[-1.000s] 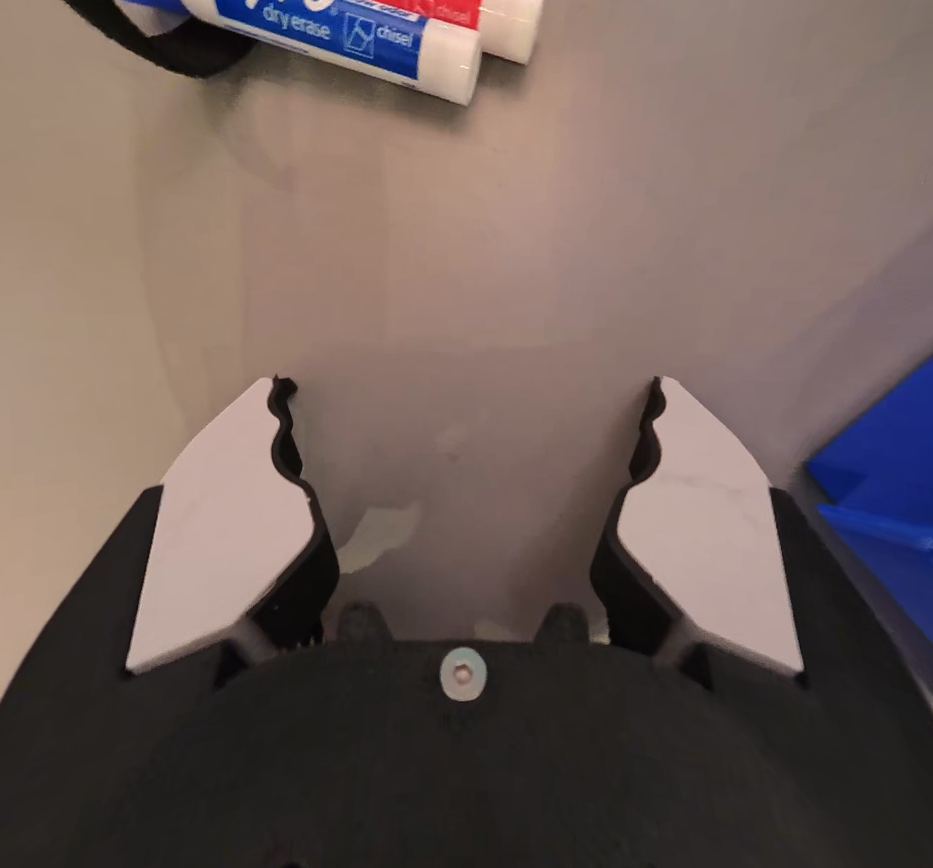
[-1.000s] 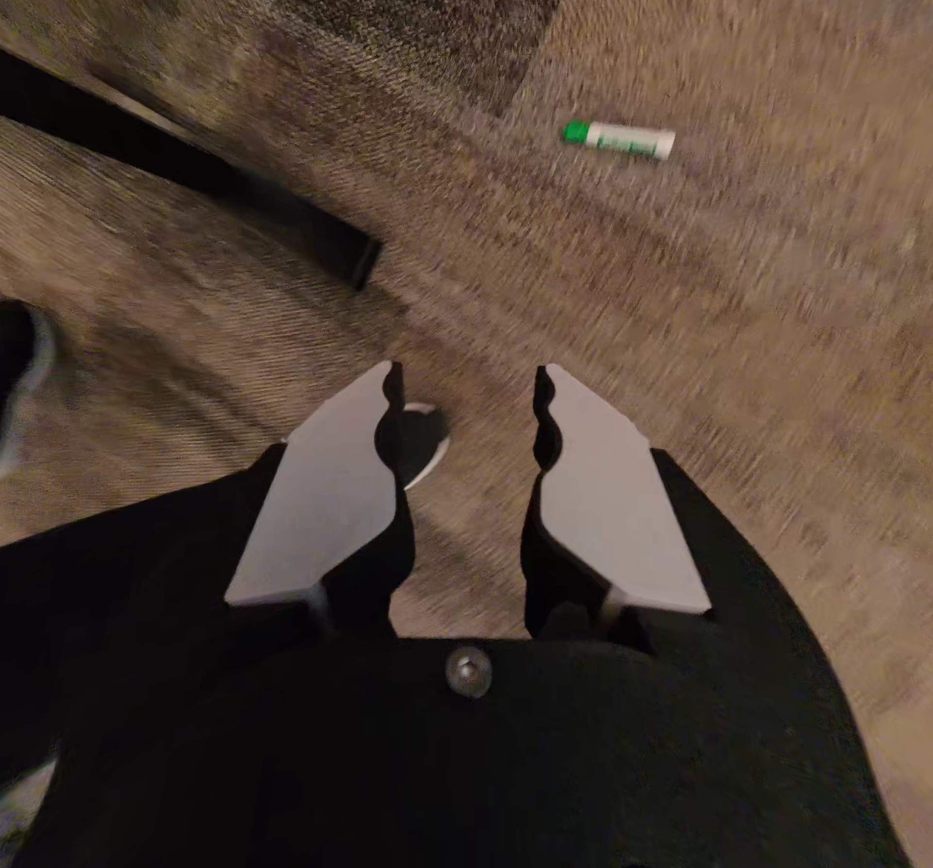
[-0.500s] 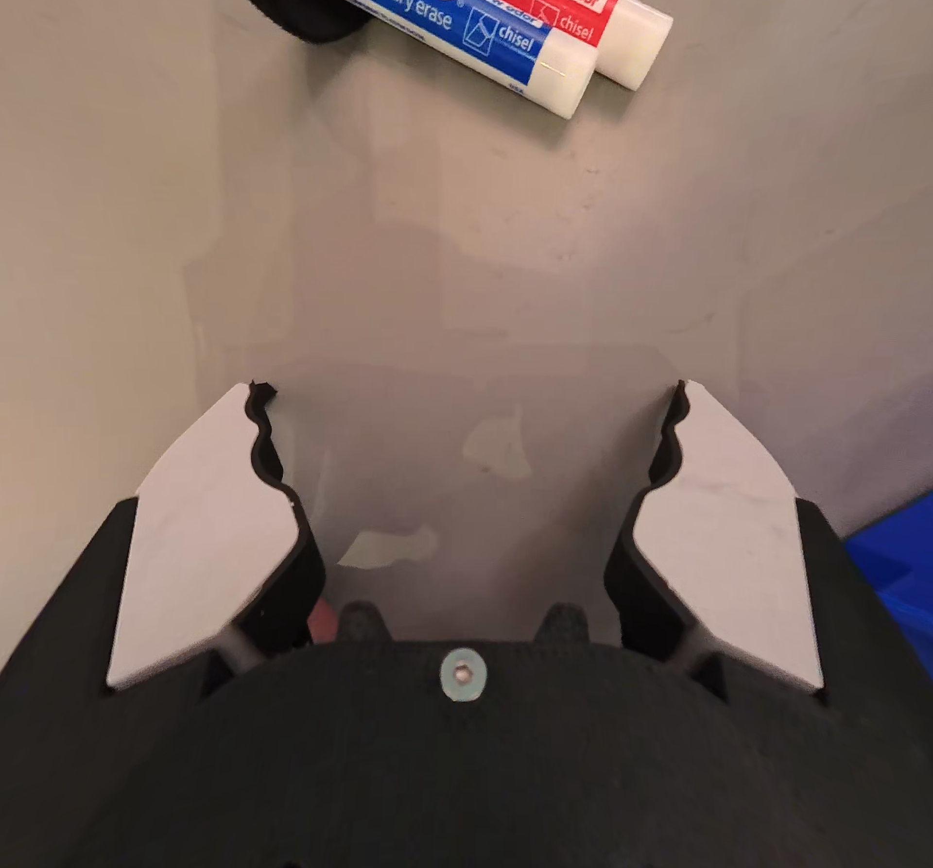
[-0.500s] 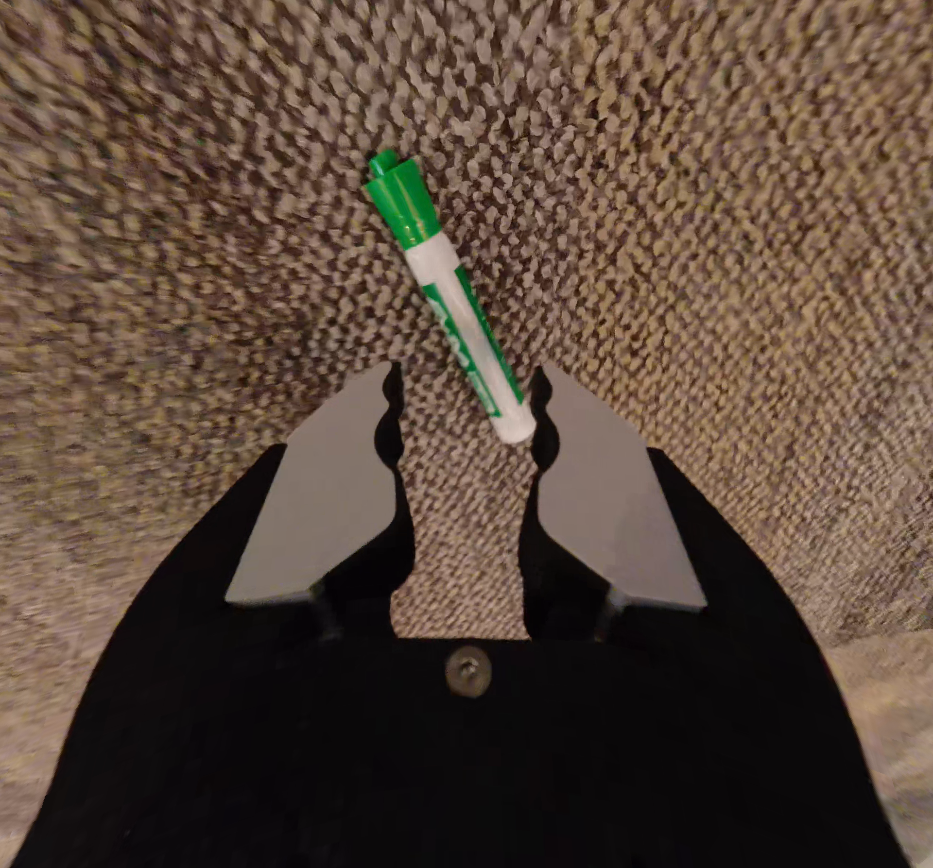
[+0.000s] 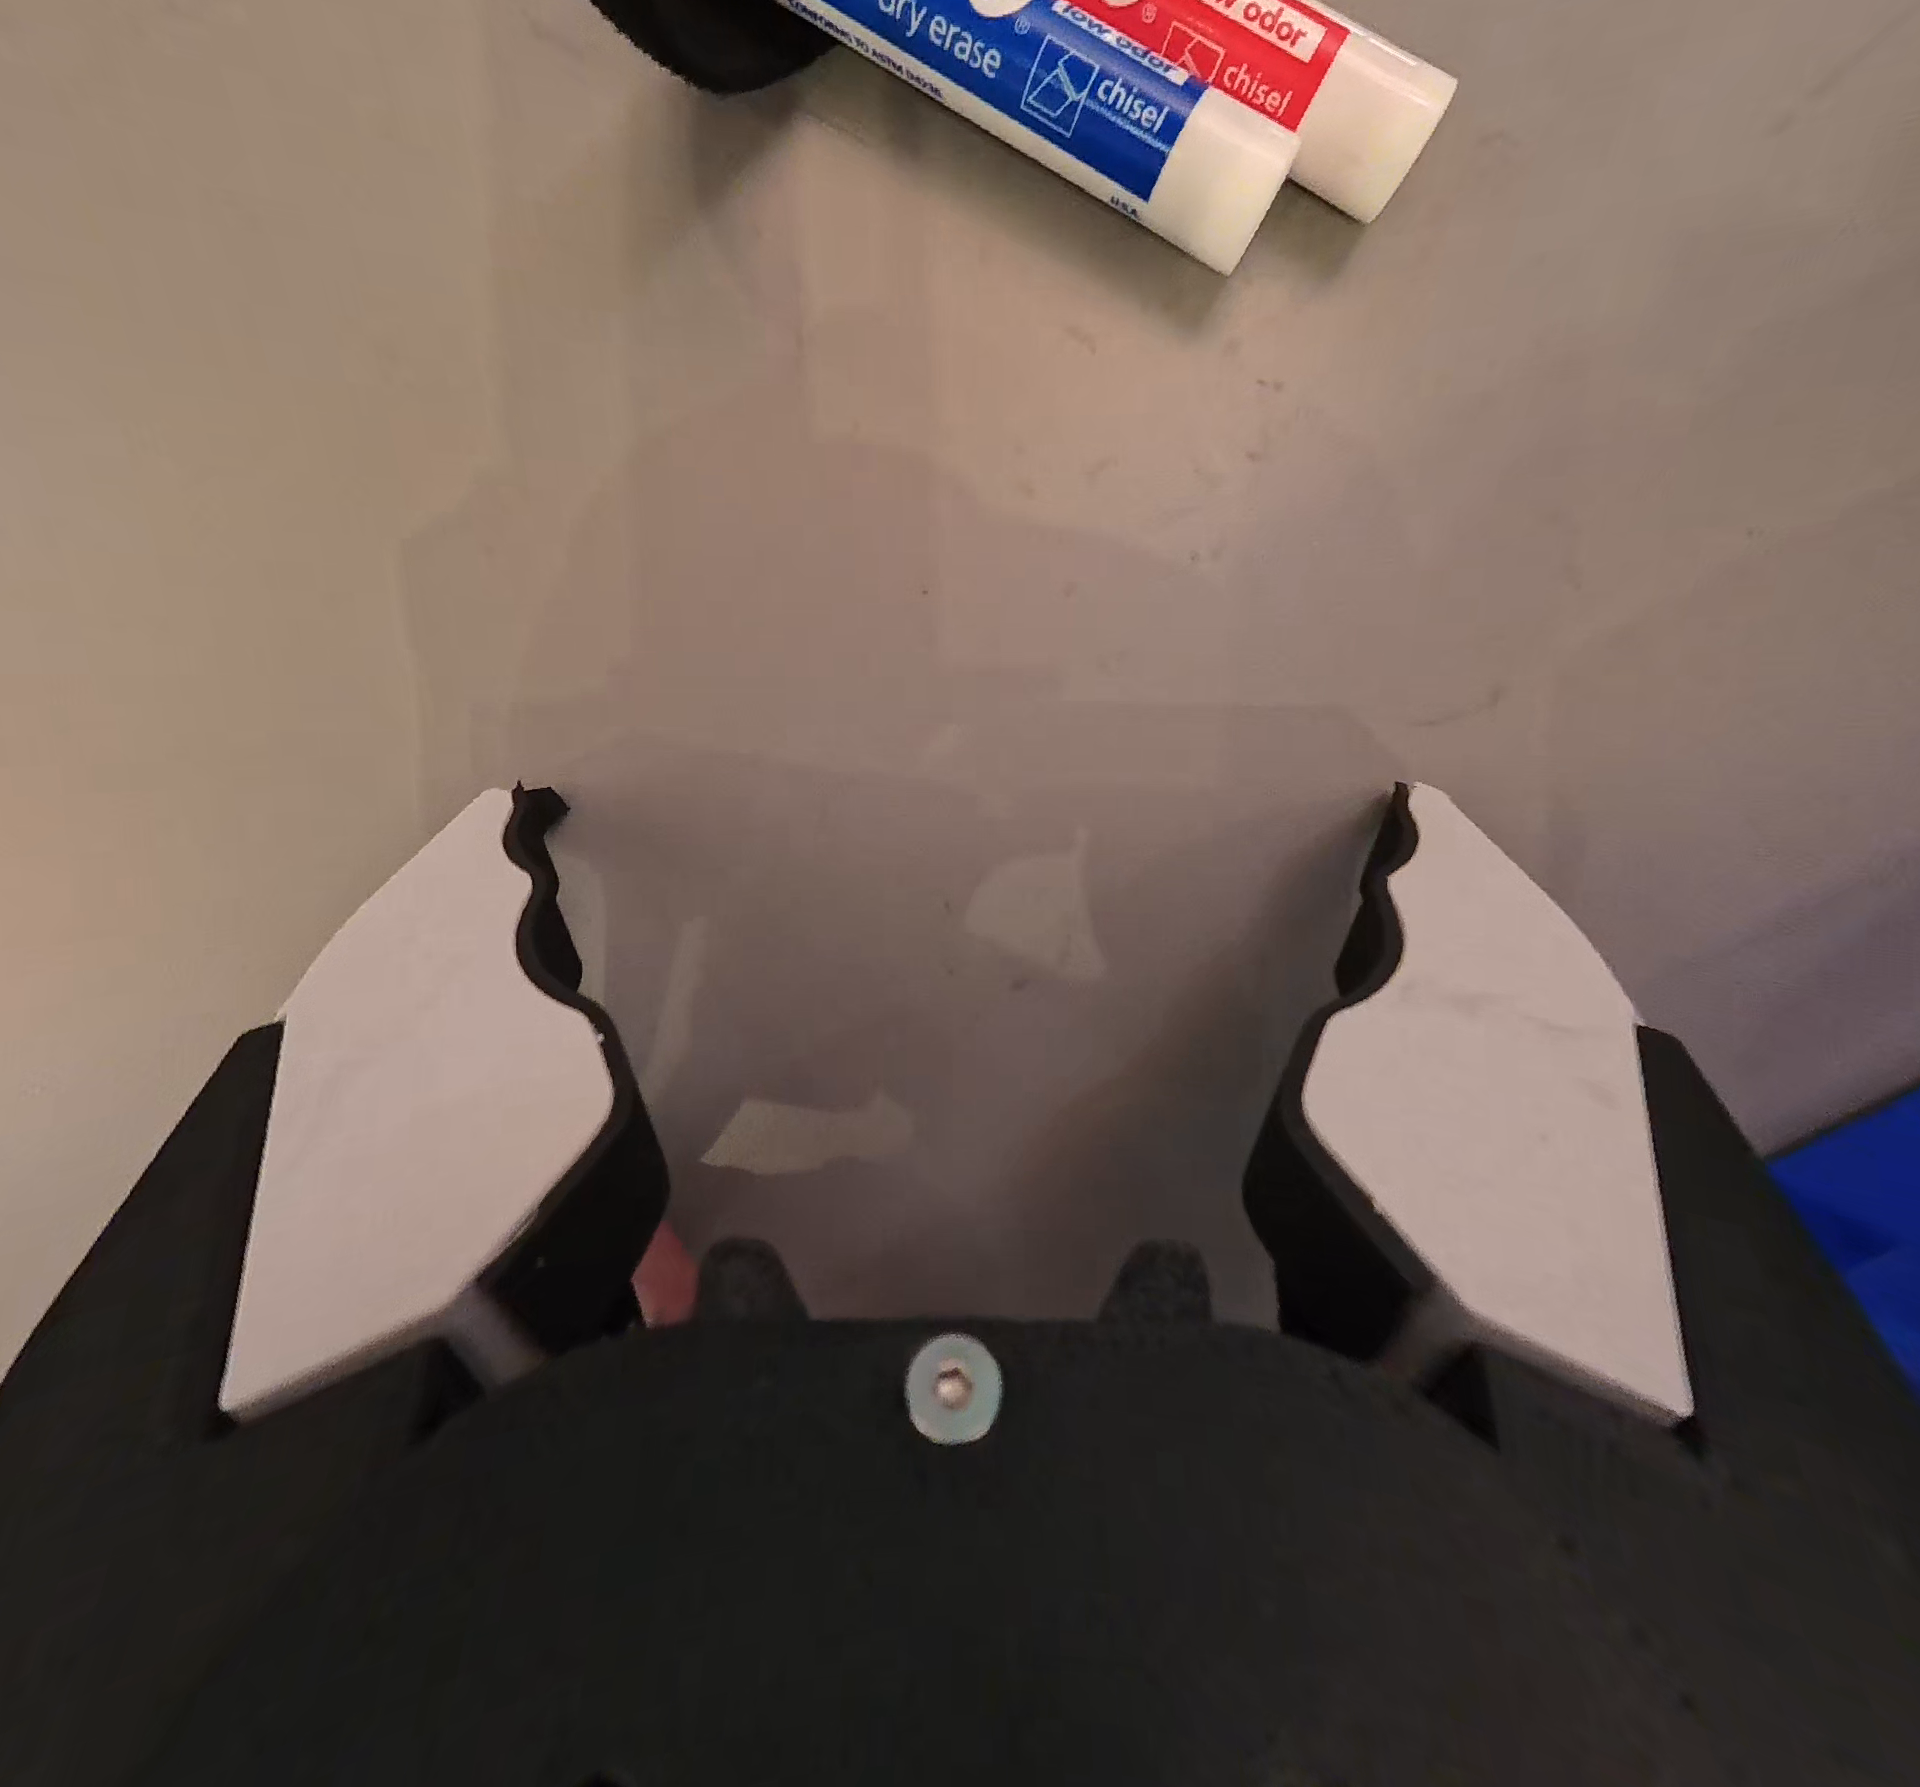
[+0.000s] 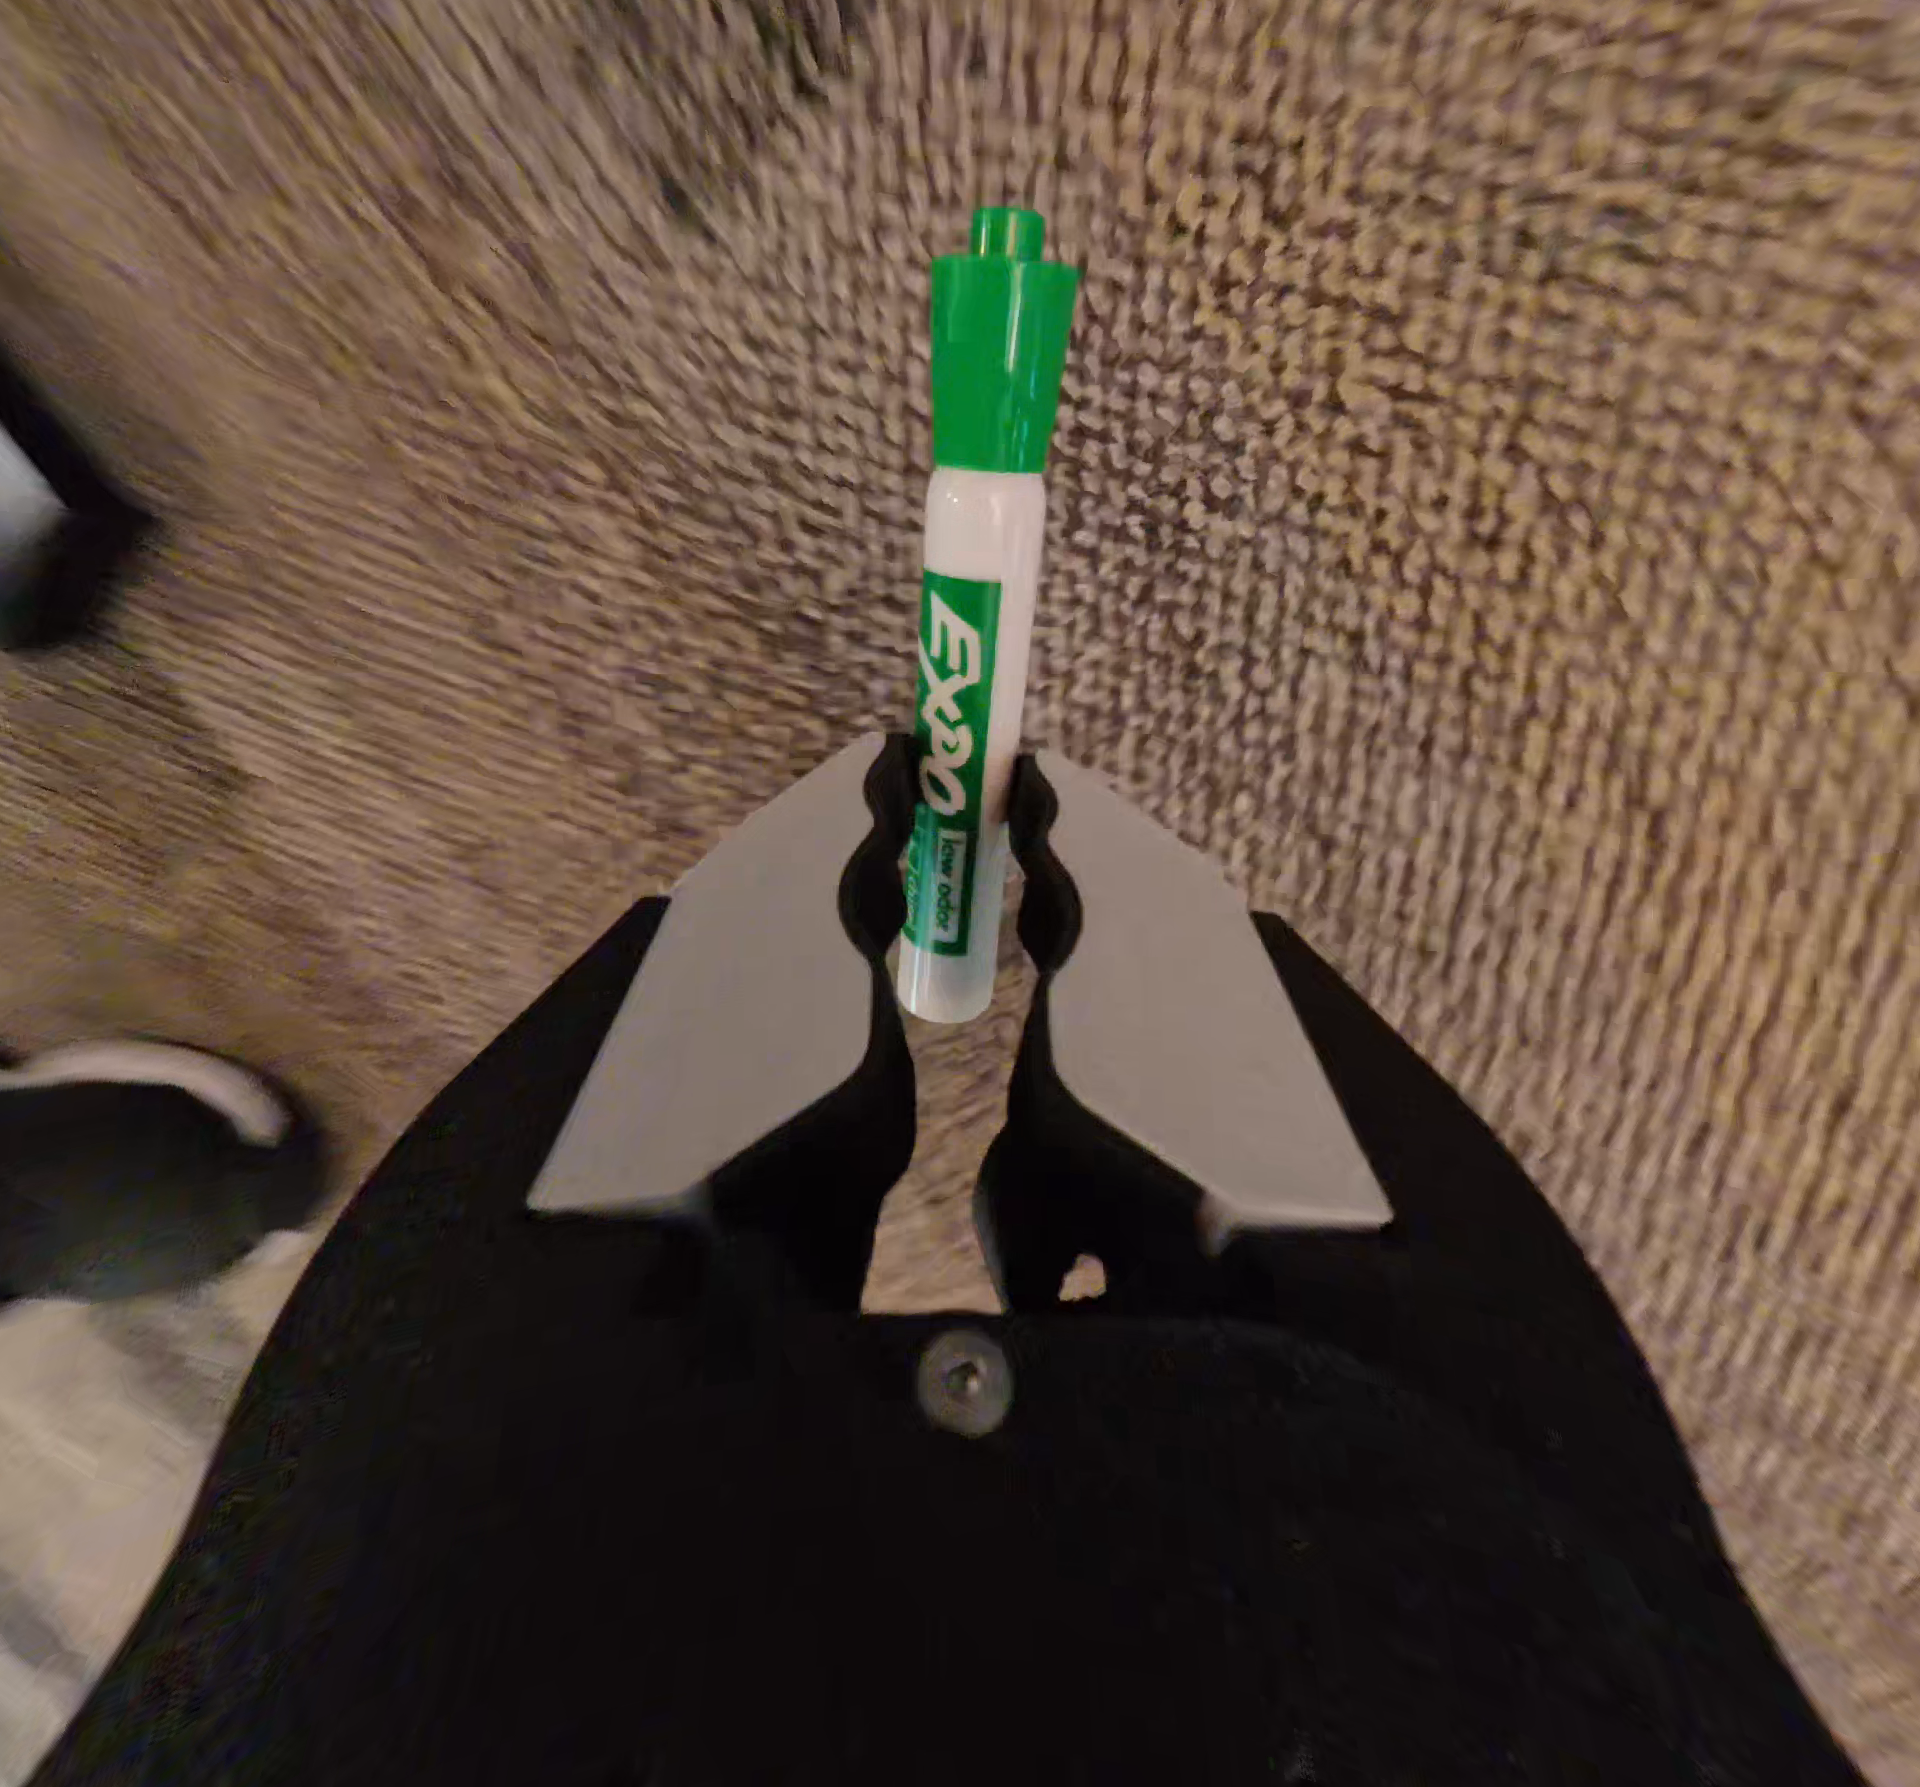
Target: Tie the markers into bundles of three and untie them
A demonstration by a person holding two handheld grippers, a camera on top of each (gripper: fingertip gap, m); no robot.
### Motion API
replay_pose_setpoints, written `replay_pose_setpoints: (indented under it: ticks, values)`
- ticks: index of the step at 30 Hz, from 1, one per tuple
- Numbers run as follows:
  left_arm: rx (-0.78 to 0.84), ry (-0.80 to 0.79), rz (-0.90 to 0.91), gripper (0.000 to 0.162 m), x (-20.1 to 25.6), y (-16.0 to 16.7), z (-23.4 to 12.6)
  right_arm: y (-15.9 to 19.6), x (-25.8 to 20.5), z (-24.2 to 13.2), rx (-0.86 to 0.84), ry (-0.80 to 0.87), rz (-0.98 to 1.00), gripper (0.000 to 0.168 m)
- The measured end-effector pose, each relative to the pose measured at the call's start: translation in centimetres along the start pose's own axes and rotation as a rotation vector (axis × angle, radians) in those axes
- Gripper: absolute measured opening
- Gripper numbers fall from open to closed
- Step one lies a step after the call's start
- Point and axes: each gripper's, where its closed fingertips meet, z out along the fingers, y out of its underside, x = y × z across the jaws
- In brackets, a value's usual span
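Three markers are in play, split across your two views. The green marker [image 6: 971,657] sits pinched in your right gripper [image 6: 956,781] near its white tail end, cap pointing away, over the carpet [image 6: 1455,594]. The blue marker [image 5: 997,64] and red marker [image 5: 1164,12] lie side by side, touching, on the grey desk [image 5: 935,511], with a black band [image 5: 665,23] by their capped ends; whether it wraps them or only lies beside them is cut off at the frame's top edge.

Your grip is the weak point. The pads hold only the rear part of the barrel, so most of the length sticks out forward; a quick swing back to the desk could pivot the marker between the pads or let it slide out onto the carpet. The blur in this view suggests you may be moving fast.

Only the right wrist view shows the green marker, the carpet and a dark shoe [image 6: 125,1176] at lower left. Only the left wrist view shows the desk pair, the band, a blue object [image 5: 1860,1218] at the right edge, and your left gripper [image 5: 971,802] spread wide, holding nothing, well short of the pair.
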Motion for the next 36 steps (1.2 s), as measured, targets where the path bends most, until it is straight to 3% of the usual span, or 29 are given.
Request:
replay_pose_setpoints:
  ticks: [6, 14, 18, 22, 25, 28, 32, 36]
  values:
    - [-0.024, 0.025, 0.033, 0.144, 0.2, 0.2, 0.0, 0.4, -5.7, -17.7, 0.190, 0.049, 0.248, 0.019]
    - [-0.067, 0.138, 0.206, 0.146, 1.2, 1.4, -0.8, 1.7, -15.1, -43.7, 0.232, 0.316, 0.411, 0.019]
    - [-0.070, 0.185, 0.289, 0.146, 2.1, 1.9, -1.1, -0.5, -22.8, -56.0, 0.274, 0.491, 0.523, 0.019]
    - [-0.075, 0.238, 0.371, 0.146, 2.4, 2.6, -1.6, -4.4, -33.2, -65.9, 0.300, 0.690, 0.613, 0.019]
    - [-0.054, 0.271, 0.417, 0.146, 2.4, 3.3, -2.0, -10.0, -41.4, -69.8, 0.410, 0.743, 0.671, 0.019]
    - [-0.088, 0.299, 0.456, 0.146, 2.3, 3.5, -2.2, -17.6, -47.9, -70.6, 0.487, 0.717, 0.637, 0.018]
    - [-0.107, 0.321, 0.495, 0.146, 2.1, 3.7, -2.4, -27.5, -52.9, -68.6, 0.600, 0.584, 0.545, 0.018]
    - [-0.125, 0.320, 0.517, 0.146, 2.0, 3.9, -2.4, -34.9, -54.8, -65.1, 0.736, 0.449, 0.487, 0.018]
